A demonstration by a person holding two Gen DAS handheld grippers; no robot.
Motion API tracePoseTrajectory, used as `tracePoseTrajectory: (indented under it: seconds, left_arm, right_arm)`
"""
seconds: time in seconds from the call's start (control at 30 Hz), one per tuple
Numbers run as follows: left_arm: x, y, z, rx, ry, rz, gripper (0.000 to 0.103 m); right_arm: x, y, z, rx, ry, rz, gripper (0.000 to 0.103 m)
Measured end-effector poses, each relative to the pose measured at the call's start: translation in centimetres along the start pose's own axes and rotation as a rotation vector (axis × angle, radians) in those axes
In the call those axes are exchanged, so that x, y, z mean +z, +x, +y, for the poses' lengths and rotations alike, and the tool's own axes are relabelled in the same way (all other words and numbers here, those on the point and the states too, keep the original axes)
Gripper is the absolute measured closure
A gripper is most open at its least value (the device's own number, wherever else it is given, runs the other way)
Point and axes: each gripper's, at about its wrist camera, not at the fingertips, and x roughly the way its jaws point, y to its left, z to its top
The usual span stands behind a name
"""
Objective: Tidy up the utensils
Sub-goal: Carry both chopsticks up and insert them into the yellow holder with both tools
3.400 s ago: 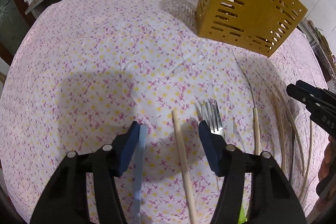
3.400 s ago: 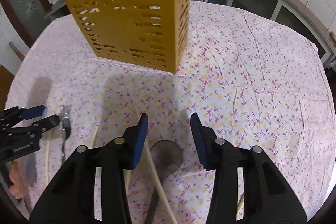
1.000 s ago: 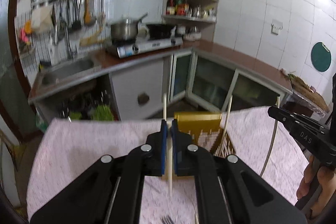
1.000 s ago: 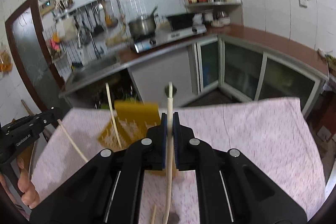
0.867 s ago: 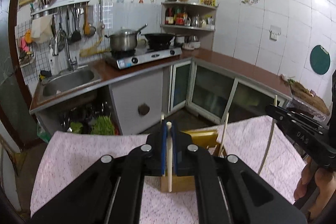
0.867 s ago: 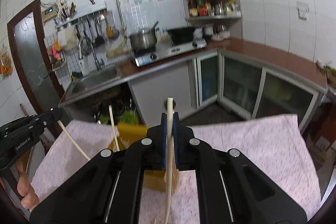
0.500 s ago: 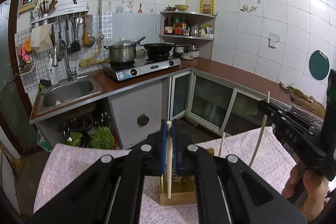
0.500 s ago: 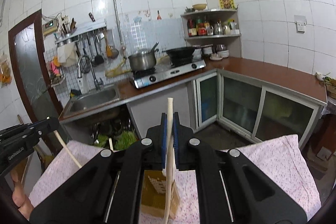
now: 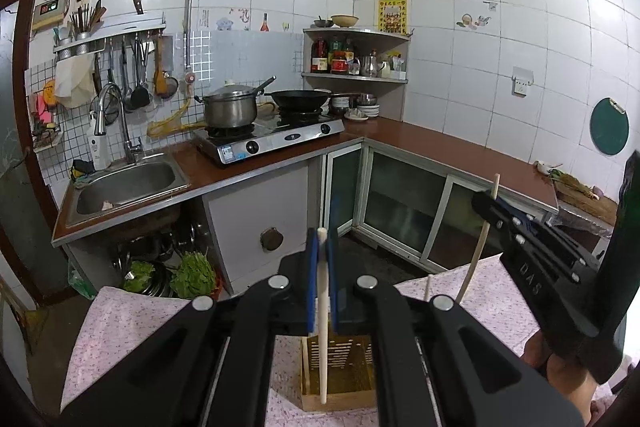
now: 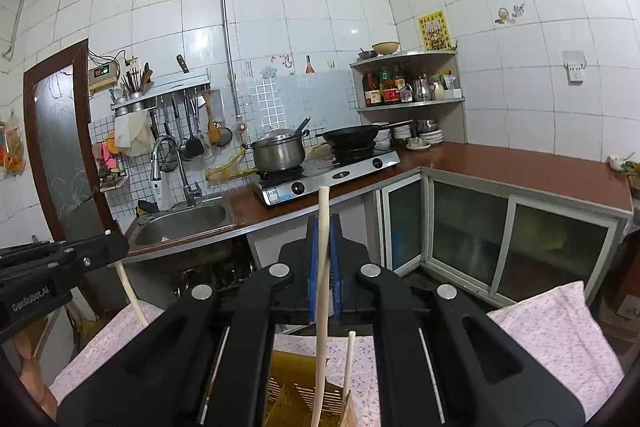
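My left gripper (image 9: 322,247) is shut on a pale chopstick (image 9: 323,347) that hangs down in front of the yellow slotted utensil holder (image 9: 348,375) on the floral-cloth table (image 9: 132,319). My right gripper (image 10: 323,239) is shut on another pale chopstick (image 10: 322,327), whose lower end hangs over the holder (image 10: 296,395). A further chopstick (image 10: 348,367) stands in the holder. In the left wrist view the right gripper (image 9: 486,203) comes in from the right with its chopstick (image 9: 478,255). In the right wrist view the left gripper (image 10: 116,247) comes in from the left with its chopstick (image 10: 132,291).
Beyond the table stands a kitchen counter with a sink (image 9: 124,183), a gas stove (image 9: 272,139) bearing a pot and a wok, and cabinets (image 9: 404,211). A corner shelf (image 10: 408,87) holds bottles. A person's hand (image 9: 560,375) holds the right gripper's handle.
Both grippers have risen and tipped upward with their chopsticks, so the holder and table have slid lower in both views and more of the kitchen wall shows. Both grips are unchanged.
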Motion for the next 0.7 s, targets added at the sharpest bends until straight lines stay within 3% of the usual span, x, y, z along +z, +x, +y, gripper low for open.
tracePoseTrajectory:
  seconds: [0.17, 0.37, 0.53, 0.7]
  left_arm:
    - [0.4, 1.2, 0.6, -0.007, -0.022, 0.005, 0.098]
    - [2.0, 0.3, 0.3, -0.025, -0.020, -0.030, 0.098]
    - [-0.7, 3.0, 0.1, -0.009, -0.005, 0.014, 0.097]
    - [-4.4, 6.2, 1.1, -0.007, -0.031, 0.102, 0.098]
  right_arm:
    - [-2.3, 1.7, -0.8, -0.013, -0.006, 0.044, 0.096]
    - [-1.7, 1.7, -1.4, 0.001, 0.014, 0.035, 0.096]
    - [-2.9, 2.2, -1.0, 0.014, -0.002, 0.036, 0.096]
    - [-5.8, 3.5, -0.9, 0.015, -0.026, 0.098, 0.096]
